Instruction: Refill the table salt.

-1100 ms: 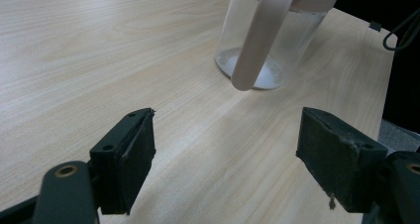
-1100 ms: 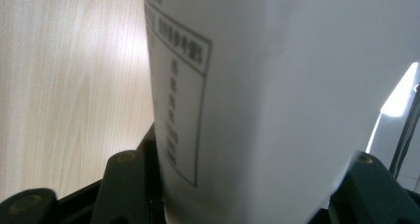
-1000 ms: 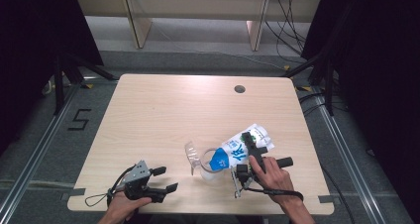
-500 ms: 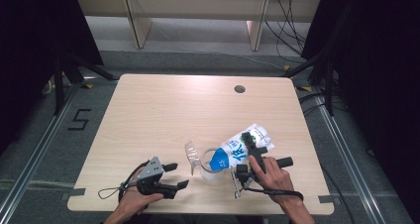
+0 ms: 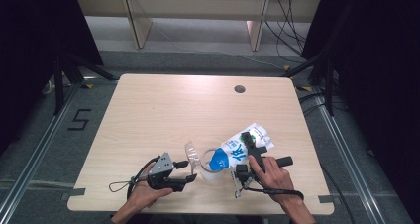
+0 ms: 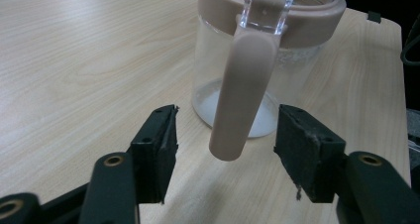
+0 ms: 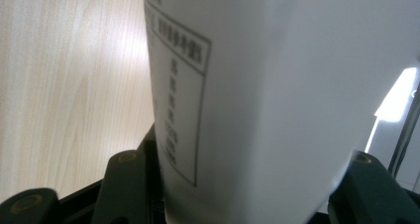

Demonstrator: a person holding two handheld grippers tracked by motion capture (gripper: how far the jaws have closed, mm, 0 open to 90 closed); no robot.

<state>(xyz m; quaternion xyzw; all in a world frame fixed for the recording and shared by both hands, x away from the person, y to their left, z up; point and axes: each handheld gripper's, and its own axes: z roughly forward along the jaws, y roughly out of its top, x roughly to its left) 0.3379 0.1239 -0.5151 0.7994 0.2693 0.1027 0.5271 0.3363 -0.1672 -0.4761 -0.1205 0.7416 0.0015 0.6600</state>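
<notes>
Closing in on the jar's lid tab while we're holding the bag tilted at its mouth.

We're keeping the right gripper (image 5: 246, 145) clamped on the white-and-blue bag (image 5: 236, 147), tipped toward the glass jar (image 6: 250, 70) standing near the table (image 5: 163, 110) front edge. The left gripper (image 6: 225, 140) has just been closing; its jaws are still apart, straddling the hanging tab (image 6: 242, 95) of the pinkish lid (image 6: 317, 16), not yet touching it. We're judging the jar stiff, slick and breakable, so the tab or the lid rim is the hold. The bag is soft and light, likely to buckle, so grip mid-body. Jar holds a thin white layer at the bottom; the bag's contents we can't see.
</notes>
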